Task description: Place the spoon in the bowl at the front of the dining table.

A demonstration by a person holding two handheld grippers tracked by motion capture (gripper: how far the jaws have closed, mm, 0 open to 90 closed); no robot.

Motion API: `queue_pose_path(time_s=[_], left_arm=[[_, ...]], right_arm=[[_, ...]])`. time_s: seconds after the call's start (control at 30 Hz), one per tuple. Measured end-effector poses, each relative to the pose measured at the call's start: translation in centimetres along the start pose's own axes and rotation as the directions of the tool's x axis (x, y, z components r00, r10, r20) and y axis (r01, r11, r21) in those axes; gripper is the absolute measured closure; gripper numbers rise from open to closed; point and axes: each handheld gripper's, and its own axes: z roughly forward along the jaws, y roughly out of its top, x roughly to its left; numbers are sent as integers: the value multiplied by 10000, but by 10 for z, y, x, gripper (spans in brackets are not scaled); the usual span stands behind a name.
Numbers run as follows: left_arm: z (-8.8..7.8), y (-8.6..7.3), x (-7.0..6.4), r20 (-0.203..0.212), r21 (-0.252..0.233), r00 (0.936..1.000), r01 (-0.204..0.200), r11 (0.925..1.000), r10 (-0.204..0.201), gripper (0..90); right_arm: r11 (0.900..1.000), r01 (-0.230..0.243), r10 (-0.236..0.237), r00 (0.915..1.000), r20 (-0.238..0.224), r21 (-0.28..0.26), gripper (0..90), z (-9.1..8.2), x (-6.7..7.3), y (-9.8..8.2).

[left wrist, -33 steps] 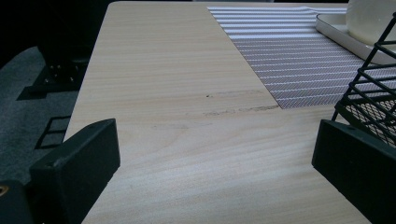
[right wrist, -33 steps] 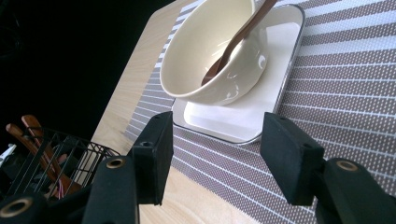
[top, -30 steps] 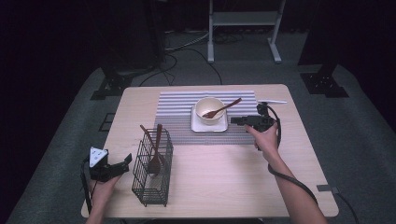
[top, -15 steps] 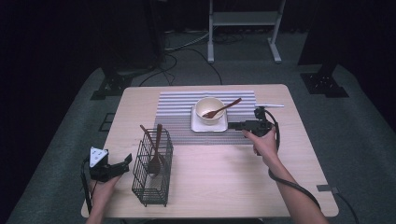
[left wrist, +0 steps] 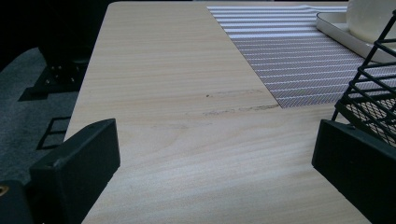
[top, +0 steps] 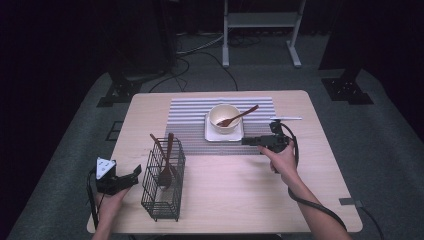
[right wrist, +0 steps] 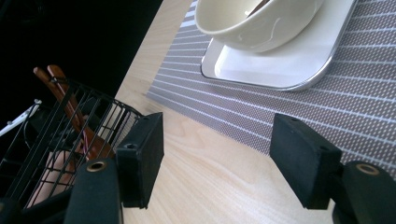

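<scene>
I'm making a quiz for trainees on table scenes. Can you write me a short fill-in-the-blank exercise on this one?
1. The wooden spoon rests in the white ____.
2. The bowl stands on a square white ____.
3. The black wire basket holds wooden utensils and stands next to the ____ gripper.
4. The jaws of the right gripper are ____, with nothing between them.

Missing words: bowl; plate; left; open

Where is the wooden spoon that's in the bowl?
In the high view, the brown wooden spoon leans in the cream round bowl on the white square plate, its handle pointing up-right.
</scene>
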Motion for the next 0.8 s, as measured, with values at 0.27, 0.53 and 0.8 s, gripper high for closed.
queue_pose_path(time_s=[0.27,0.53,0.8], left_arm=[[0,0,0,-2,-2,10000,-3,10000,3,0],[0,0,0,-11,0,10000,-18,10000,18,0],[0,0,0,-12,16,10000,-42,10000,42,0]], right_arm=[[9997,175,-174,9998,-106,183,328,1,5,-8],[9989,276,-269,9995,-193,386,326,3,9,-16],[9982,279,-262,9992,-317,528,324,6,10,-24]])
